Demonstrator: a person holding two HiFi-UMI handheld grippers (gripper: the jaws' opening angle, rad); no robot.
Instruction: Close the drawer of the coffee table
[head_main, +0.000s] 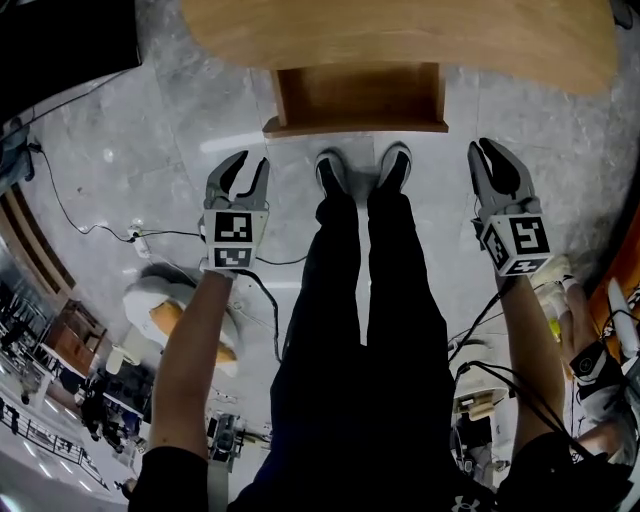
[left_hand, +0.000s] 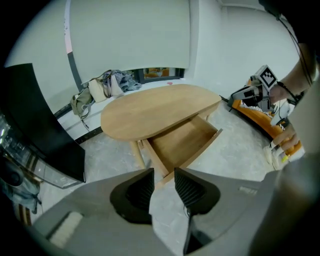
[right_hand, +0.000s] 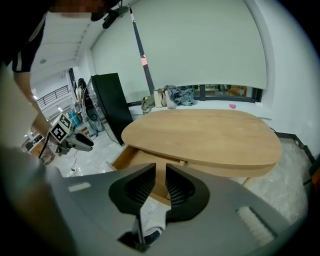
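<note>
The oval wooden coffee table (head_main: 400, 40) stands in front of me, its drawer (head_main: 358, 98) pulled out toward my feet and empty inside. My left gripper (head_main: 245, 165) hangs to the left of the drawer front, above the floor, jaws apart with nothing between them. My right gripper (head_main: 490, 150) hangs to the drawer's right, jaws a narrow gap apart and empty. In the left gripper view the left gripper (left_hand: 164, 175) points at the open drawer (left_hand: 182, 142) under the table (left_hand: 160, 110). The right gripper view shows the right gripper (right_hand: 161, 167) before the drawer (right_hand: 137, 160) and table (right_hand: 210, 135).
My shoes (head_main: 330, 170) stand just before the drawer front. Cables (head_main: 90, 225) trail over the grey floor at left, near a white and orange object (head_main: 175, 315). A black cabinet (left_hand: 35, 125) stands left of the table, with bags and clothes (left_hand: 107, 85) by the far wall.
</note>
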